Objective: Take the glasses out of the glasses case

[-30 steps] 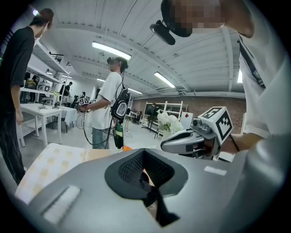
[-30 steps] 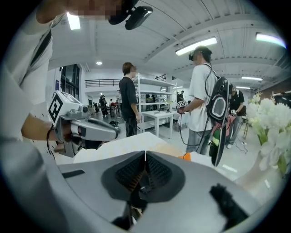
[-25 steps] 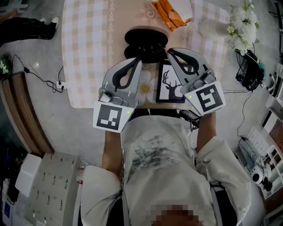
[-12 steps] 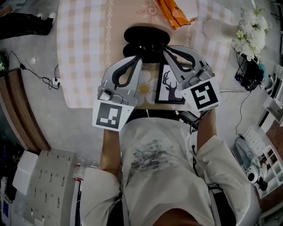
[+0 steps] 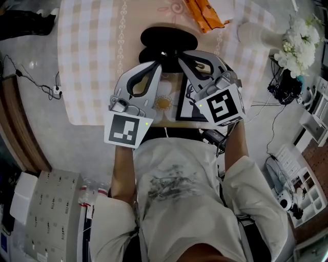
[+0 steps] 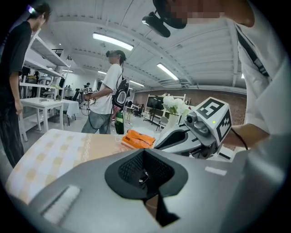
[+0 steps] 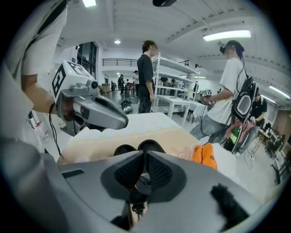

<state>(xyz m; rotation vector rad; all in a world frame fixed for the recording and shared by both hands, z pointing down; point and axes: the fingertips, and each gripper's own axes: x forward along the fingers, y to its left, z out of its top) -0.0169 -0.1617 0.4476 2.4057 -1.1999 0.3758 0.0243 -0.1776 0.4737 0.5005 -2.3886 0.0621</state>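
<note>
Black, smooth-shelled and lying open as two oval lobes on a beige-and-white checked tablecloth: the glasses case, toward the table's far middle in the head view. At its near lobe, touching it, the tips of the left gripper, grey moulded plastic with black ribbed pads; pressed together in the left gripper view on a small dark sliver with a bright edge, seemingly the case's rim, though too small to say for sure. Over the same lobe from the other side, the right gripper, likewise grey and curved. Pinched tight between its ribbed pads in the right gripper view: a thin dark piece with a metal glint, apparently part of the glasses, hanging below the pads just in front of the case; rest of the frame not to be made out. Hidden from the head view by the grippers, that piece. Farther back beside the case, a crinkled orange packet; nearer the person, between the two grippers, a black-framed picture of a deer silhouette; off to the right, a white vase of white flowers. Shown only by the gripper views: a bright hall with strip lights and white shelving, plus people standing beyond the table, a person in black and a person in a white shirt with a backpack. Shown only from above: cables trailing over the grey floor.
</note>
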